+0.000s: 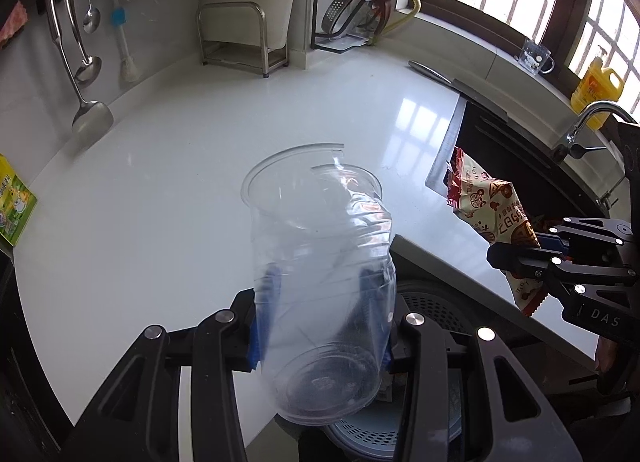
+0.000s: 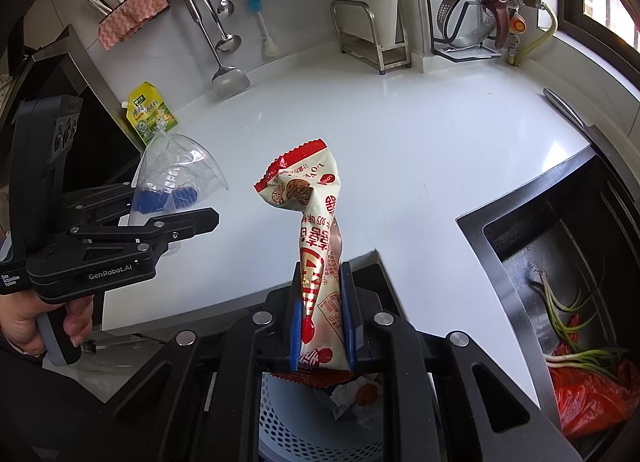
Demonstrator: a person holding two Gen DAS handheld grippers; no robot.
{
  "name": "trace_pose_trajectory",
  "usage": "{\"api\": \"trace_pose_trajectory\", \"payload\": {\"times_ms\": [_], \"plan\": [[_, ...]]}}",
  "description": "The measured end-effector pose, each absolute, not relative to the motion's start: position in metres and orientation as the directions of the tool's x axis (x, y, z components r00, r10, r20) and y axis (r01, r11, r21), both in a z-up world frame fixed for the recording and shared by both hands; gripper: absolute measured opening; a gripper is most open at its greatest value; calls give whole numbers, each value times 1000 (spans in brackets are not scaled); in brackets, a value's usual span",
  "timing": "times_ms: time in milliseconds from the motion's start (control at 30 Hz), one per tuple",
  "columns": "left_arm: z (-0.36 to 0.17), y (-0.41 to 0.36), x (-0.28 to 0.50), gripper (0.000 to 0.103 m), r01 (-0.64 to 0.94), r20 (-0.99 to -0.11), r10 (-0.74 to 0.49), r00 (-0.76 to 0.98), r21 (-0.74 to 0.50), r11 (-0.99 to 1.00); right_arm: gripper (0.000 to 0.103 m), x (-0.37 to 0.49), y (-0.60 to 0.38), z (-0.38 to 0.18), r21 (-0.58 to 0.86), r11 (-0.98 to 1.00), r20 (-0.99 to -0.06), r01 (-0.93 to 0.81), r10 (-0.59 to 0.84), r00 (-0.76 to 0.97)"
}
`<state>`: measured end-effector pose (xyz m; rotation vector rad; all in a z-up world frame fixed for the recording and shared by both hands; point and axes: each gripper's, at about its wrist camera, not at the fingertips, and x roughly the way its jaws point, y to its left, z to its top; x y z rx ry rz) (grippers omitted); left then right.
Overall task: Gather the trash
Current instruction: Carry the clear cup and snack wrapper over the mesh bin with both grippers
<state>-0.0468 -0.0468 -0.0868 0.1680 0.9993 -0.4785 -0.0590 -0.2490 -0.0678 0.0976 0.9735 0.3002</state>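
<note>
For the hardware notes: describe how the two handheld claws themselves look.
Both are matte black linkage frames with silver round rivets and blue pads on the fingers. The left claw carries white "GenRobot.AI" lettering on its side and a grey-and-black pistol handle. The right claw shows white "DAS" lettering. No cables visible.

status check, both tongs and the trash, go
Left tongs shut on cracked plastic cup. Right tongs shut on snack wrapper. Bin below, nothing blocking.
</note>
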Motion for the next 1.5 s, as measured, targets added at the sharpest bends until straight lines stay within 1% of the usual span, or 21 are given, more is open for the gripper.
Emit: {"api": "trace_pose_trajectory", "payload": {"times_ms": [300, 800, 1500], "plan": [[-106, -61, -62, 41, 496, -864, -319, 390, -95, 863, 16, -77, -251, -85, 230, 954, -823, -193, 297, 484], [-141, -89, -78, 41, 548, -899, -332, 284, -132, 826, 16, -117, -249, -129, 236, 958, -882, -164, 282, 377], [-180, -100, -89, 43, 574, -940, -296, 167, -152, 805, 16, -115, -247, -155, 216, 966, -916, -146, 252, 311]]}}
